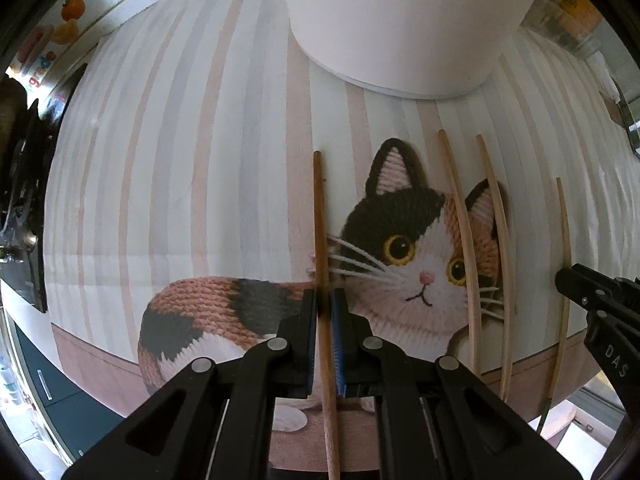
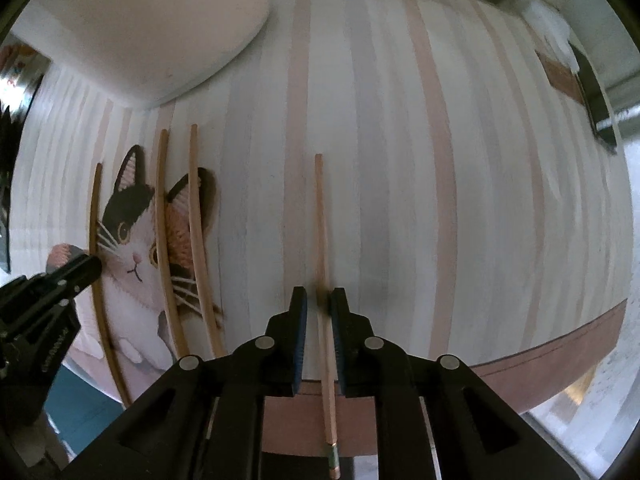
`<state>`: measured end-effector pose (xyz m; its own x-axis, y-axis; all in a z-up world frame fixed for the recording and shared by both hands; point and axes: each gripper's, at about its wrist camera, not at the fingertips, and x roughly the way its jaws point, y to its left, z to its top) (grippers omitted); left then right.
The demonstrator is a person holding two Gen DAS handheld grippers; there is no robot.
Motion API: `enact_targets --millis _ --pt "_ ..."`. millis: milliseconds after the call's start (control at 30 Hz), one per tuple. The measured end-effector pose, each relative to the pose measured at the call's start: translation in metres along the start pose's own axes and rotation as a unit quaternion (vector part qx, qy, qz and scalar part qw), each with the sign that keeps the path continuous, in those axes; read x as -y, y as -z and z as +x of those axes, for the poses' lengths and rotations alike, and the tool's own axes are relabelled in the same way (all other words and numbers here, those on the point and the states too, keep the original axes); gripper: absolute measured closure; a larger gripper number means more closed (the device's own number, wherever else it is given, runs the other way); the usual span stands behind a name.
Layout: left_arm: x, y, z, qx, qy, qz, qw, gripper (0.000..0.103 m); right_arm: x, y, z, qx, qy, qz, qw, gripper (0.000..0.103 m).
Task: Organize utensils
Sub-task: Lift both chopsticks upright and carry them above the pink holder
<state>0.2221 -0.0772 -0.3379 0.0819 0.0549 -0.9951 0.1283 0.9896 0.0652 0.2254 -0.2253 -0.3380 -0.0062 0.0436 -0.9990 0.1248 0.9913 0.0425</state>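
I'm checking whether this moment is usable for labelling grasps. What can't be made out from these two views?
- Left wrist view: the white container is cut off by the top edge; its opening is unseen.
- Left wrist view: the dark chopstick passes behind the left gripper; its lower end runs off the bottom edge.
- Right wrist view: motion blur at the right gripper hides whether the pads press the pale chopstick.
- Both views: the objects beyond the placemat are blurred.

The right gripper [image 1: 600,308] carries the embossed letters "DAS"; other lettering is too blurred to read.
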Motion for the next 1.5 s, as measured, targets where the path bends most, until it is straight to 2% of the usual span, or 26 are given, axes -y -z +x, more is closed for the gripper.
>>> enact_targets --millis 100,200,467,700,733,867,1033,1133,1333,1500 --pt "0.001 0.004 0.0 0.008 -0.009 0.003 0.9999 0.098 -0.006 0.0 -0.004 0.006 0.008 -0.003 1.0 0.09" --pt "0.002 0.006 -0.001 0.012 -0.014 0.001 0.9998 0.099 -0.007 -0.001 -0.007 0.01 0.001 0.012 1.0 0.095" --pt "0.007 0.009 -0.028 0.049 -0.034 0.005 0.9982 0.099 0.029 0.001 -0.03 0.03 -0.024 0.035 0.999 0.096" --pt "0.002 0.005 -0.051 0.083 -0.044 0.0 0.9956 0.099 0.045 0.008 -0.065 0.068 -0.036 0.048 0.996 0.096" --pt "0.001 0.005 -0.055 0.088 -0.045 -0.001 0.9951 0.099 0.048 0.021 -0.071 0.074 -0.038 0.051 0.995 0.096" --pt "-0.006 0.004 -0.075 0.111 -0.045 -0.012 0.9927 0.099 0.055 0.026 -0.092 0.098 -0.043 0.056 0.993 0.096" --pt "-0.023 0.0 -0.103 0.143 -0.04 -0.032 0.9885 0.099 0.047 0.035 -0.116 0.132 -0.053 0.061 0.988 0.096" --pt "-0.034 -0.001 -0.123 0.167 -0.037 -0.048 0.984 0.099 0.023 0.032 -0.123 0.155 -0.061 0.059 0.984 0.096" --pt "-0.052 -0.003 -0.17 0.222 -0.023 -0.08 0.9715 0.099 0.014 0.011 -0.147 0.205 -0.08 0.053 0.974 0.096" --pt "-0.065 -0.006 -0.215 0.271 -0.016 -0.101 0.9573 0.099 0.009 0.007 -0.176 0.239 -0.095 0.049 0.965 0.096"
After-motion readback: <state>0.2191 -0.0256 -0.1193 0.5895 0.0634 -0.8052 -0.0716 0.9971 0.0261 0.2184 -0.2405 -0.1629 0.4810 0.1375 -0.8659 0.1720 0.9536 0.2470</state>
